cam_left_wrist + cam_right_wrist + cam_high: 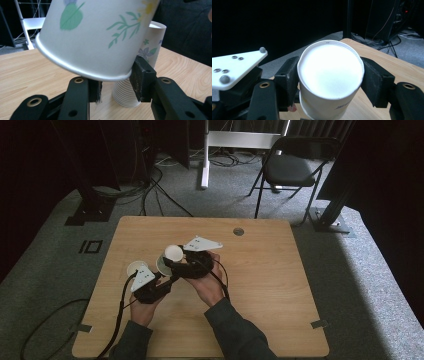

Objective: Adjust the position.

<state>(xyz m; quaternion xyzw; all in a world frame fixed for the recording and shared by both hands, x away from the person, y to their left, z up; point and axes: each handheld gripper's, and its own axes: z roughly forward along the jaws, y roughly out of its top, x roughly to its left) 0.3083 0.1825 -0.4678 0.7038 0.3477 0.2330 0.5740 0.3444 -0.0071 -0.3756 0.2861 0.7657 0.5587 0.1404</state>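
A paper cup with a floral print [95, 37] hangs tilted, mouth down, over the wooden table [260, 270]. My left gripper [116, 82] is shut on its rim, with the right pad [140, 77] against the rim's edge. From above, that cup [137, 268] sits just ahead of the left gripper [141, 276]. Behind it an upside-down stack of paper cups [150, 47] stands on the table. My right gripper [330, 82] is shut on the top cup of the stack [330, 72], a pad on each side of its white base. In the high view the right gripper [176, 259] reaches left to the stack [172, 253].
The left gripper's white plate [235, 67] lies close beside the right jaws. A round cable hole [238, 231] sits near the table's far edge. A black folding chair [292, 167], black stands and floor cables lie beyond the table.
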